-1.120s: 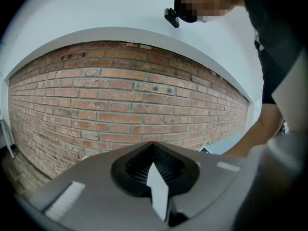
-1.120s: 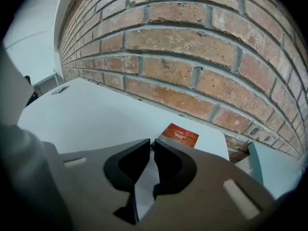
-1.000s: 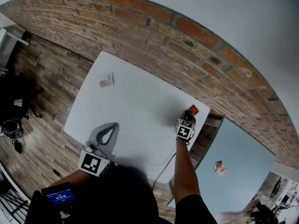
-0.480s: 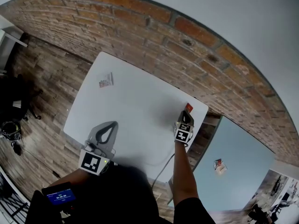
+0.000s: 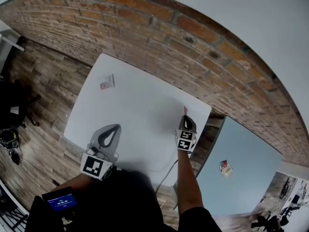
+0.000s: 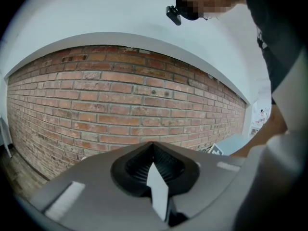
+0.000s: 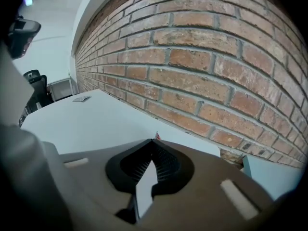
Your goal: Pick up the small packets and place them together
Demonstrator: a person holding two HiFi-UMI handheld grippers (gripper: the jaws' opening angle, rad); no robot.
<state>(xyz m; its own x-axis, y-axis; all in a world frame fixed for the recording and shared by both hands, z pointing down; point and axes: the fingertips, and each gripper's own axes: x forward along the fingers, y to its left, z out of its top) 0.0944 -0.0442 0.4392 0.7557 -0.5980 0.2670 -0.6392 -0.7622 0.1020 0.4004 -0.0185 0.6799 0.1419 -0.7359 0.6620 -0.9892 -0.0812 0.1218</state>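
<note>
The right gripper [image 5: 186,118] has its jaws clamped on a small red packet [image 7: 156,135]. Only the packet's edge peeks past the tips, over the white table [image 5: 140,115] at its corner by the brick wall [image 5: 203,47]. A second packet [image 5: 106,82] lies well off to this gripper's left. The left gripper [image 6: 153,147] is closed on nothing.

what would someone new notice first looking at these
The long brick wall curving behind the white table stands out first. Next comes the right gripper at the table's far right corner, its jaws shut on a small red packet whose tip pokes past them. A second packet lies alone near the table's far left corner, and a third packet lies on the pale blue surface to the right.
</note>
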